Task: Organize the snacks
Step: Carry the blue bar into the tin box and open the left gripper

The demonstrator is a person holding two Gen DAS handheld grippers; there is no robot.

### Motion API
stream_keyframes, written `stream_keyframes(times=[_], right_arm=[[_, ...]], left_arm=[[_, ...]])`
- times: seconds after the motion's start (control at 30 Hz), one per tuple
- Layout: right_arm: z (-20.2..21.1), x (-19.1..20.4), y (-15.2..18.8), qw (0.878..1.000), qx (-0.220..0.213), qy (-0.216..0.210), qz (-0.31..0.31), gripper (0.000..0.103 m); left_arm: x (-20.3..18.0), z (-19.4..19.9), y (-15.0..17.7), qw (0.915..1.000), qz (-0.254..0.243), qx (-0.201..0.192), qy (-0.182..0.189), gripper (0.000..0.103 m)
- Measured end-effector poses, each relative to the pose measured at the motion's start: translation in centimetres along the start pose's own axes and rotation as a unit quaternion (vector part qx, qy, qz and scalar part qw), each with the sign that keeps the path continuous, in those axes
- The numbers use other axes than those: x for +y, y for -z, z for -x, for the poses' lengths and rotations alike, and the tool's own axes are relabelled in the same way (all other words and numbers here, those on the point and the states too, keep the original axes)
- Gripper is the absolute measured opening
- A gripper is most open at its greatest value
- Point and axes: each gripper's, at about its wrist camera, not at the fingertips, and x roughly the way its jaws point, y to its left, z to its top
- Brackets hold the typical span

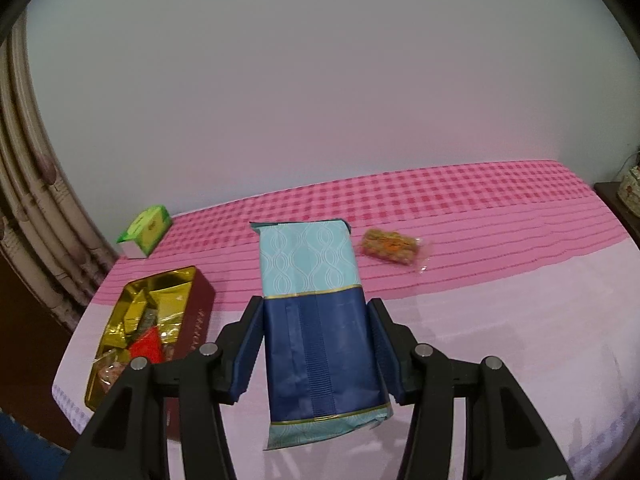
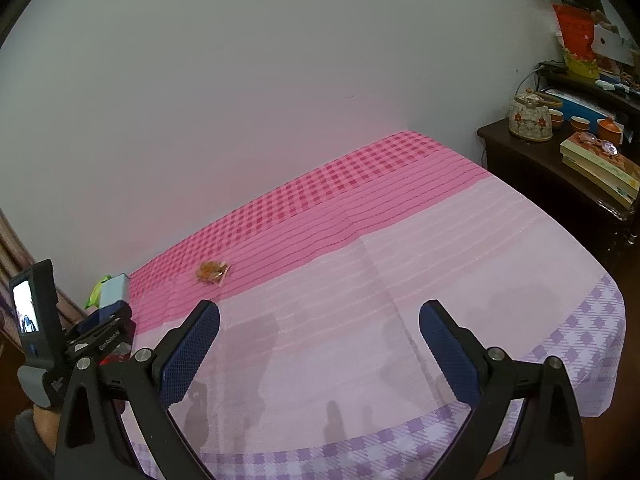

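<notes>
Currently left gripper [image 1: 316, 344] clamps blue-and-teal foil snack pack [image 1: 316, 320], carrying; right gripper [image 2: 320, 356] wide, empty. Next: lower into gold-lined tin box [image 1: 200, 304] at nine o'clock.

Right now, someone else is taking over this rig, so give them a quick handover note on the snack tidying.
Left gripper: shut on the blue packet, held above the tablecloth.
Right gripper: open, empty, over the cloth.
Gold-lined tin: open at the left, already holding several wrapped snacks.
Clear-wrapped snack: loose on the pink checks beyond the packet.
Green box: far left corner by the wall.
Left to do: likely place the packet, then collect the loose snack.
</notes>
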Motion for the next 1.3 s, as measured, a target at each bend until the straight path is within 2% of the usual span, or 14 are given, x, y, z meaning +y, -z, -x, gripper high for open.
stream_keyframes(times=[0.47, 1.3], right_arm=[[-0.4, 0.5, 0.4, 1.0, 0.011, -0.003, 0.007, 0.1], [-1.3, 1.2, 1.1, 0.999, 0.032, -0.004, 0.017, 0.1]], left_arm=[[3.1, -0.3, 0.1, 0.9993, 0.012, 0.008, -0.034, 0.052], [10.9, -2.6, 0.7, 0.9932, 0.047, 0.039, -0.099, 0.052]])
